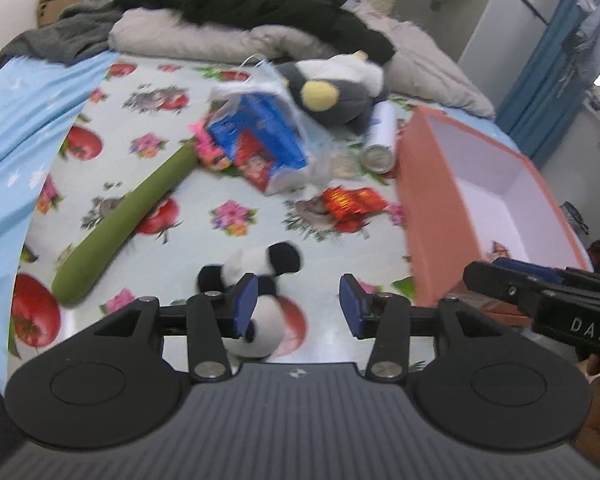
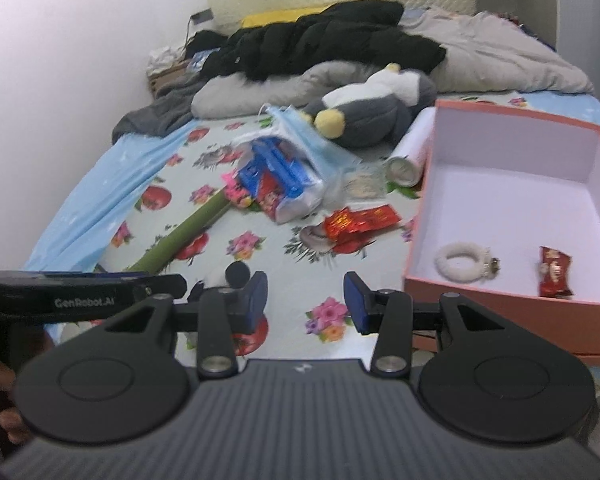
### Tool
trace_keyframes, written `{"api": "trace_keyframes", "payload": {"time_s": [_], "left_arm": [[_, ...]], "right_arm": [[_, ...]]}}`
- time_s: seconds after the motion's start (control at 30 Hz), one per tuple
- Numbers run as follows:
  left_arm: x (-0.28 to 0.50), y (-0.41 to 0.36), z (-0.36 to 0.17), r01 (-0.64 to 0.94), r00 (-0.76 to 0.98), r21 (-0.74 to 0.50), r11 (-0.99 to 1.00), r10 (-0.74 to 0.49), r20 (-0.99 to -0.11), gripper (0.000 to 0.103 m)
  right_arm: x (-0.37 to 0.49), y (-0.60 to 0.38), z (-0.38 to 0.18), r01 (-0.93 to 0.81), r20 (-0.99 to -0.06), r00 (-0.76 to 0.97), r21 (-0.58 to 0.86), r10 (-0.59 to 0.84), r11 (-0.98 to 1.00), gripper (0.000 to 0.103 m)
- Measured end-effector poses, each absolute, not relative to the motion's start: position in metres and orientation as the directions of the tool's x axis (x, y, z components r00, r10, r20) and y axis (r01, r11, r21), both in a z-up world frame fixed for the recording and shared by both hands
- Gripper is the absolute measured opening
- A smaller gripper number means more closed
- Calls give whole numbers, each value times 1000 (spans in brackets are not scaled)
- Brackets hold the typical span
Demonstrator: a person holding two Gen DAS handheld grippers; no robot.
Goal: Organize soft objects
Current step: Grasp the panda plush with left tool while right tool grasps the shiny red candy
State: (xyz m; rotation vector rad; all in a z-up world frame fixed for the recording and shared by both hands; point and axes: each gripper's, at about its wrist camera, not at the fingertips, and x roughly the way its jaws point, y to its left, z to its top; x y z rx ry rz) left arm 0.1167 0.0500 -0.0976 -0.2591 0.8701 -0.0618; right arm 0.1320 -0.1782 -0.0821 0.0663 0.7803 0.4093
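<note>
Surface: bed (image 1: 204, 184) under a fruit-and-flower printed sheet.
Landmark: open pink box (image 2: 512, 312), at the bed's right side.
Left of box: red wrappers (image 2: 356, 220), white can (image 2: 406, 160), tissue pack (image 1: 260, 136), green plush stick (image 1: 128, 212), panda plush (image 1: 256, 292).
Behind box: penguin plush (image 2: 376, 116), grey quilt (image 2: 496, 60), black jacket (image 2: 332, 40).

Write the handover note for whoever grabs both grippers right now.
Left gripper: open, the small panda plush at its left pad, not gripped.
Right gripper: open, empty, beside the pink box.
Done: white fluffy ring and a red packet lie in the box.
Left: panda, green plush stick, penguin plush, all on the sheet.
</note>
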Motion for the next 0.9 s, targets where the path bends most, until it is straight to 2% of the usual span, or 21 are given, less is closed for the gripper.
{"api": "trace_keyframes", "payload": {"time_s": [0.3, 0.47, 0.57, 0.7, 0.9], "left_arm": [[139, 68, -138, -104, 581, -259, 960, -153, -800, 56], [157, 78, -160, -126, 545, -330, 935, -213, -811, 63], [164, 81, -168, -143, 534, -330, 933, -208, -820, 63], [171, 82, -177, -149, 518, -338, 929, -218, -827, 69], [179, 82, -192, -162, 497, -329, 930, -211, -842, 70]], "right_arm": [[168, -151, -101, -363, -696, 611, 178, 378, 915, 45], [197, -137, -110, -353, -711, 610, 151, 350, 923, 45], [216, -129, -115, -348, -709, 618, 141, 340, 927, 45], [241, -121, -127, -335, -721, 612, 135, 325, 932, 45], [264, -111, -148, -313, -752, 591, 120, 292, 942, 46]]}}
